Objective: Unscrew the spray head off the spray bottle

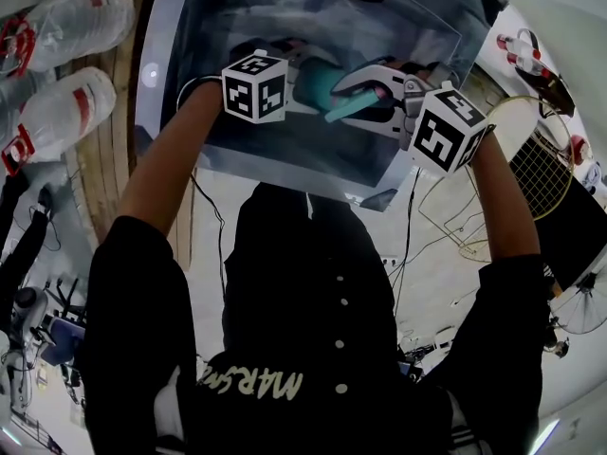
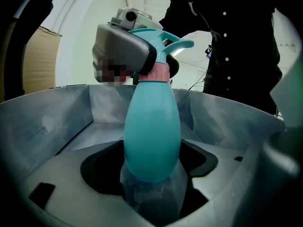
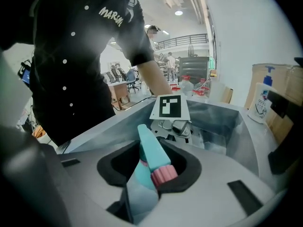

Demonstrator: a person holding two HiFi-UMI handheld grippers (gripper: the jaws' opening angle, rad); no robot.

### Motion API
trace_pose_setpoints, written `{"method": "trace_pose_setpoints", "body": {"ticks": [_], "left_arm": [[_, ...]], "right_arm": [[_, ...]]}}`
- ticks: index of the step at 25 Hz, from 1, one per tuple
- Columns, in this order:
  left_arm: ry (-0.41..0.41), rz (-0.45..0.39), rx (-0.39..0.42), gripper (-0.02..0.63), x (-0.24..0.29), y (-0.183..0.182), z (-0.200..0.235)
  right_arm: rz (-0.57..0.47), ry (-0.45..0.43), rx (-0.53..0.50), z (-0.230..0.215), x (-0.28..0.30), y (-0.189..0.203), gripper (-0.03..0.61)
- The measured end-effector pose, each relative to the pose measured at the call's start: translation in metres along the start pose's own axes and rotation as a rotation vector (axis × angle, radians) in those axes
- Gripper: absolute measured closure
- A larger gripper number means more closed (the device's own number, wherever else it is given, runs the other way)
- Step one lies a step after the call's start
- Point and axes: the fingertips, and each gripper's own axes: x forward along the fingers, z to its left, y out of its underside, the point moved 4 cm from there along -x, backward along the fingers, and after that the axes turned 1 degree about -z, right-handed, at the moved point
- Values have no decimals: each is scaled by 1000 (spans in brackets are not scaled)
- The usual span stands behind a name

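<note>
The bottle (image 2: 151,136) is a smooth, matte teal plastic teardrop, held in the air between the two grippers above a clear bin (image 1: 190,27) that lies beyond the person's hands. The left gripper (image 1: 299,85) has its grey fingers (image 2: 57,174) closed round the wide rounded base, with black pads curving in on either side. At the narrow neck sits a pink ribbed collar (image 2: 156,72), and above it the teal head (image 2: 163,44) with its long tapering trigger. The right gripper (image 1: 377,93) clamps the head from the side, and in the right gripper view the head (image 3: 150,148) and collar (image 3: 163,174) lie pressed in the dark padded hollow between the fingers. Each gripper carries a white cube printed with black square markers (image 1: 254,86). The person's black shirt (image 3: 71,56) has white buttons and white lettering that begins "MARS". Clear crinkled bottles with red labels (image 1: 66,27) lie on wooden boards to the left. A white pump bottle (image 3: 262,103) stands by a cardboard box (image 3: 284,84); its blue label is too small to read.
</note>
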Motion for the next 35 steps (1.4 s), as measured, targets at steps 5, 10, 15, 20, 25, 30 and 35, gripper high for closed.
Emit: {"method": "trace_pose_setpoints", "body": {"ticks": [5,10,15,20,25,30,35], "left_arm": [[-53,10,7,245,-2,0,0],[-69,14,-16,253,-1,-1,-5],[-65,-15,-41,227,14,-3,-4],[-106,-36,-18,223,17,-4,-2],[-111,-25,-1,224,17,-5,-4],[-122,-20,-6,225,17,-4,-4],[-135,-13,-6,225,18,-4,-4]], "right_arm": [[-8,61,60,1,-3,2,436],[-34,98,82,4,-2,2,437],[-60,88,112,1,-2,2,437],[-51,104,111,6,-5,3,436],[-48,193,180,9,-4,2,430],[-53,255,241,7,-4,3,425],[-59,297,281,8,-5,4,422]]}}
